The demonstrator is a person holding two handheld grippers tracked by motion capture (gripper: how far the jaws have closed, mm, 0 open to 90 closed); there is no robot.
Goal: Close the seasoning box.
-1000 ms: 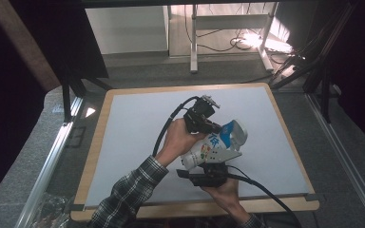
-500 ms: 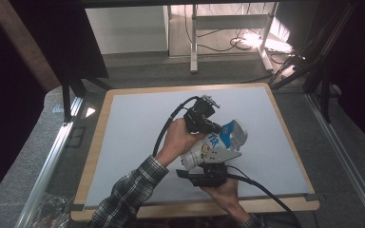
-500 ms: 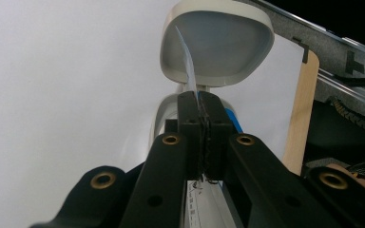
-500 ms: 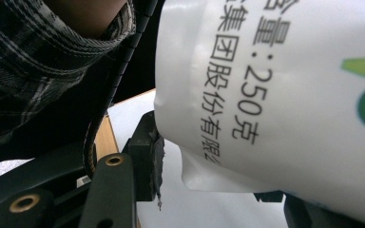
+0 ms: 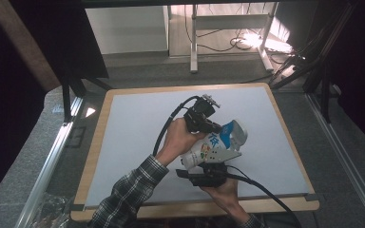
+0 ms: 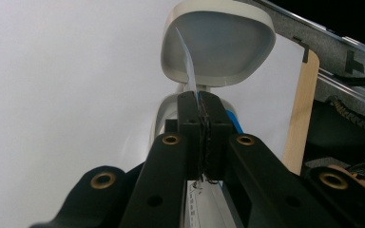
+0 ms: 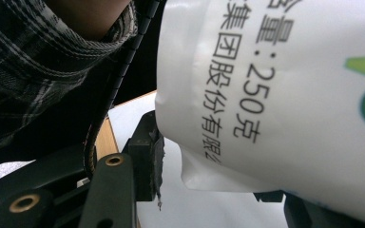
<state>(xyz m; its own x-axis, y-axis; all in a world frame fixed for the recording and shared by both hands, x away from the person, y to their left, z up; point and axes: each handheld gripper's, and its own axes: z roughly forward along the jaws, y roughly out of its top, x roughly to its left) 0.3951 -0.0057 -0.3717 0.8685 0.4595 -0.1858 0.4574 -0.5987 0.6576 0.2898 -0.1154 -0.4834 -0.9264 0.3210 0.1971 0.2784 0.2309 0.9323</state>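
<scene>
White pouch point(image 5: 215, 145) with blue print and black characters, held up over the middle of the table, slightly toward the near right. It lies slanted, spout end pointing to the far right. In the right gripper view the pouch point(image 7: 285, 90) fills the upper right, crimped bottom seam hanging just over the white surface. In the left gripper view a pale cap-like end of the pouch point(image 6: 218, 42) sits just past the jaw tips, with a thin film edge running down between them.

Left tongs point(image 6: 199, 121): jaws closed nearly all the way, pinched on that thin edge of the pouch. In the high view the left tongs point(image 5: 208, 124) sit at the far side of the pouch, hand wrapped round the body, black cable looping back toward the person.

Right tongs point(image 5: 210, 167): partly open, clamped on the pouch body from the near side; one pad point(image 7: 153, 156) is seen at the pouch's edge, the other jaw is mostly hidden under the pouch. Grey three-cornered plate sits on top.

Plaid sleeve point(image 5: 123, 199) comes in from the near left.

Table point(image 5: 133, 142): white sheet top, light wood rim, black tape tabs at the near corners. Grey carpet-like floor point(image 5: 33, 166) around it, metal rails point(image 5: 52, 161) along the left and right sides. Beyond the far edge: white frame legs point(image 5: 193, 42), tangled cables point(image 5: 228, 42), a bright light patch on the floor at the far right. Dark panels on both sides of the room.
</scene>
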